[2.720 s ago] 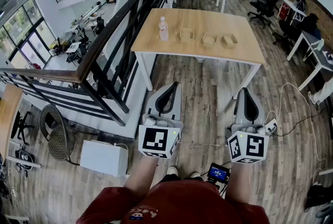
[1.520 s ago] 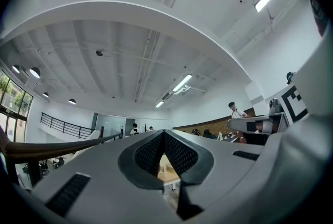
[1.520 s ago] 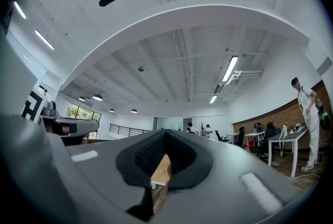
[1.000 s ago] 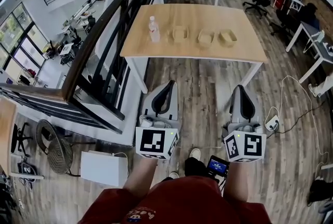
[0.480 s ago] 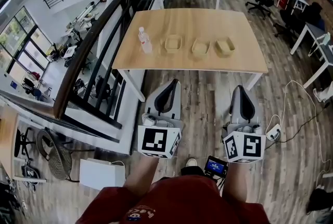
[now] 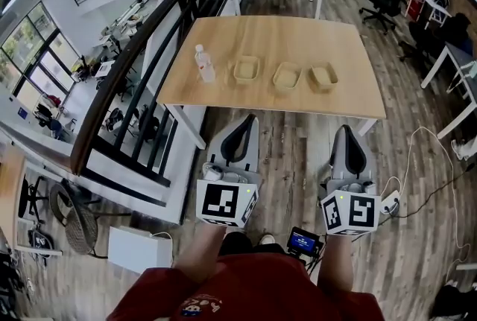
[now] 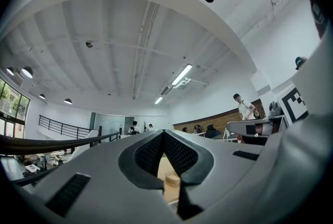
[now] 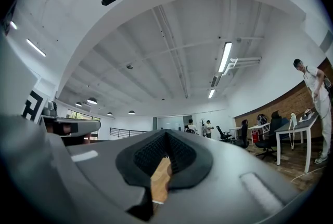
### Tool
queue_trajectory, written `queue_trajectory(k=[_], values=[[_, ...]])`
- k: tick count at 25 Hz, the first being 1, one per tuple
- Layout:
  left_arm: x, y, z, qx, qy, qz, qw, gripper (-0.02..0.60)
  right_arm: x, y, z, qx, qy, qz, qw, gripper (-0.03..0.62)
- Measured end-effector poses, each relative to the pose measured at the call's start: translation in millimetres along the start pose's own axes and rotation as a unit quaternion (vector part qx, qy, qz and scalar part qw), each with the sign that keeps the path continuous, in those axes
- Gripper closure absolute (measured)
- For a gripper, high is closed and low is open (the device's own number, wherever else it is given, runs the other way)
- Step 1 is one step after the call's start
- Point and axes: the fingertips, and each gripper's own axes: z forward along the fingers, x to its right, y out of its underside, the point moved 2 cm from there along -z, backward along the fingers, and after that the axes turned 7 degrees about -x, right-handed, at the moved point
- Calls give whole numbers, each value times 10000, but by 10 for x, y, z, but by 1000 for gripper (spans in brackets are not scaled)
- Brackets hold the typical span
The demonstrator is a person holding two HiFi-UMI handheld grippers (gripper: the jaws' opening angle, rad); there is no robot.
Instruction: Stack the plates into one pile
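Plates (image 6: 287, 76), three shallow tan ones, sit in a single row across the middle of the table (image 6: 283, 33). The row runs side to side, parallel to the table's near edge. A clear bottle (image 6: 203, 64) stands at the row's left end, just beside the left plate (image 6: 247, 68); the middle plate (image 6: 287, 77) and the right plate (image 6: 323, 77) follow, each apart from its neighbour, so no stacking has begun. Both grippers are on the person's side of the table, well short of its near edge and over the floor, pointing towards it. The left gripper (image 6: 248, 121) lines up roughly with the left plate, and the right gripper (image 6: 346, 130) sits a little outside the right plate. Neither is clearly closer to the table, so each hand's natural target is probably the plate at its own end, with the middle plate as the likely base of the pile. In the left gripper view the left gripper (image 7: 164, 133) has its pads pressed together with nothing between them, and a tan plate (image 7: 171, 181) on the table shows only through the gap below the tips, far ahead. In the right gripper view the right gripper (image 8: 165, 134) is likewise clenched and empty, with a strip of the table (image 8: 158, 179) showing below its tips. The plates therefore lie straight ahead of and beyond both sets of jaws, which would have to part before either could take a rim.
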Motion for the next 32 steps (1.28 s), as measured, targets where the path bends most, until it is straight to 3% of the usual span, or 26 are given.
queue_trajectory(k=[11, 25, 32], values=[[-245, 238, 443, 24, -29, -120, 9999, 575, 16, 149, 494, -43, -44, -224, 9997, 585], [-1335, 262, 1305, 119, -41, -261, 9996, 577, -296, 142, 1842, -38, -60, -560, 9984, 585], [-1659, 272, 1624, 185, 44, -279, 9994, 575, -400, 171, 2250, -25, 3, -638, 9980, 585]])
